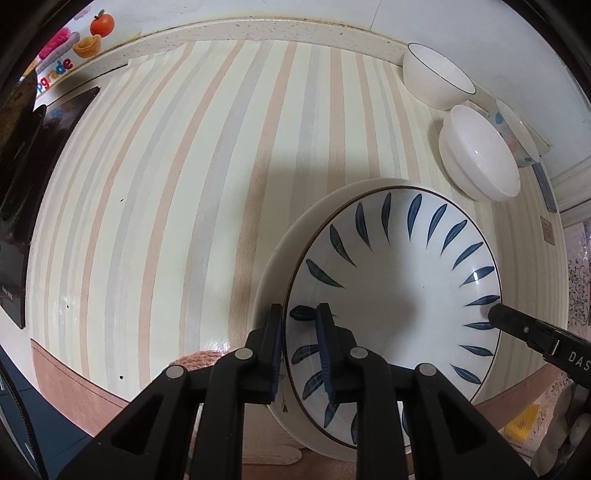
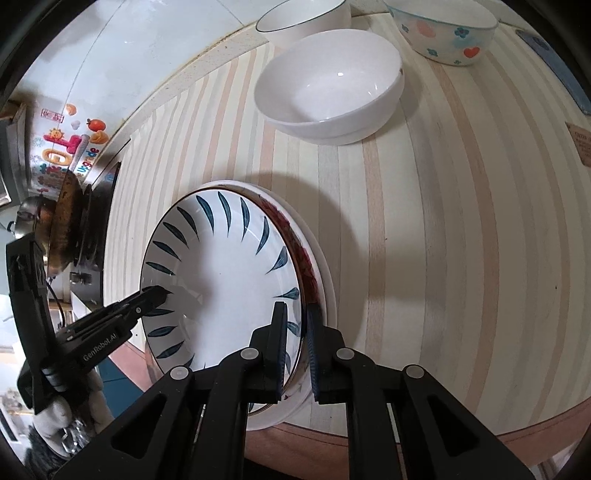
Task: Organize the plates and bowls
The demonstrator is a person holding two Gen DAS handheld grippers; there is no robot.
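Note:
A white plate with blue leaf marks [image 1: 399, 291] [image 2: 221, 266] sits on top of a stack of plates: a red-patterned plate [image 2: 308, 266] and a plain white plate [image 1: 280, 254] [image 2: 327, 280] below it. My left gripper [image 1: 299, 317] is shut on the blue-leaf plate's near rim. My right gripper [image 2: 295, 314] is shut on its opposite rim and also shows in the left wrist view [image 1: 496, 315]. The left gripper also shows in the right wrist view [image 2: 159, 293].
Three bowls stand at the back of the striped table [image 1: 166, 184]: a white bowl with a dark rim [image 1: 436, 79] [image 2: 303, 18], a plain white bowl [image 1: 480, 153] [image 2: 328, 85], and a flower-patterned bowl [image 1: 515, 129] [image 2: 443, 33]. A stove with a pan [image 2: 66, 221] is at the left.

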